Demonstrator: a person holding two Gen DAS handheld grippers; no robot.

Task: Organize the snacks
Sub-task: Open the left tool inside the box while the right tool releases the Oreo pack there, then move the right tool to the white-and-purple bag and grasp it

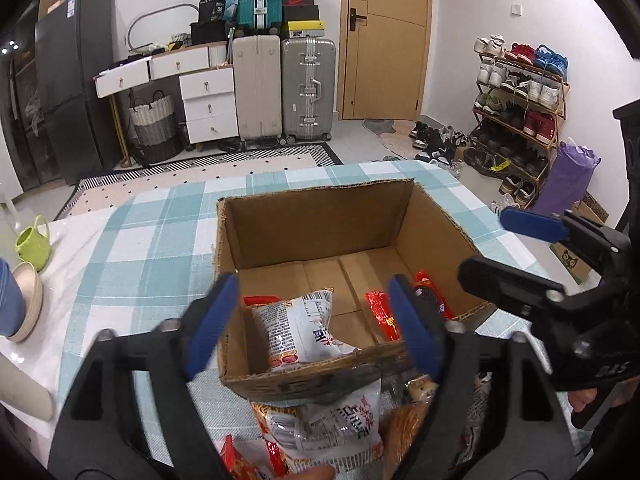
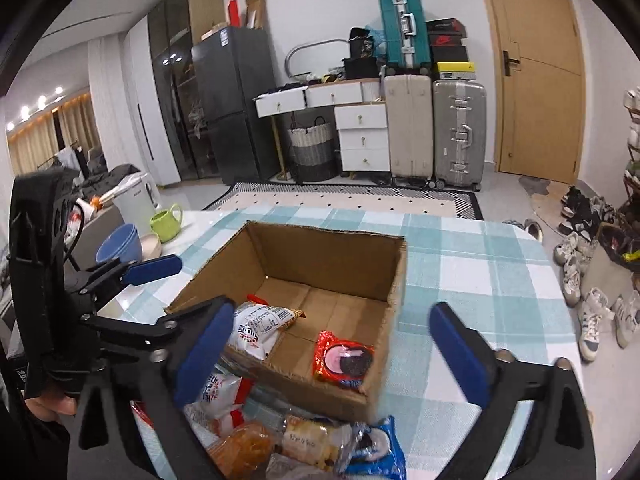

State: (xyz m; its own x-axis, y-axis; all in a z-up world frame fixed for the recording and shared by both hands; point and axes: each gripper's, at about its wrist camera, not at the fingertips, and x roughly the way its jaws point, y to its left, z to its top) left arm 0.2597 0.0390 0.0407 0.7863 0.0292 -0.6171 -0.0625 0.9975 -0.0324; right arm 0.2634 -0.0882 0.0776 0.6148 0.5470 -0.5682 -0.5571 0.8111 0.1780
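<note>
An open cardboard box (image 1: 312,232) stands on the checked tablecloth (image 1: 160,240). Inside lie a white snack bag (image 1: 300,328) at the near left and a red cookie packet (image 2: 344,360) at the near right. My left gripper (image 1: 312,280) hangs open above the box's near wall, nothing between its blue pads. My right gripper (image 2: 332,308) is open wide over the box's near right part, also with nothing in it. Each gripper shows in the other's view: the right gripper (image 1: 492,248), the left gripper (image 2: 196,284). Loose snacks lie in front of the box: a white bag (image 2: 216,396), an orange pack (image 2: 244,448), a bread packet (image 2: 308,440), a blue cookie packet (image 2: 376,452).
A green mug (image 2: 168,222), a blue bowl (image 2: 120,244) and a cream bowl (image 1: 28,304) sit on the table's left side. The table's far and right edges drop to the floor, where shoes (image 2: 592,320) lie. Suitcases and drawers stand by the far wall.
</note>
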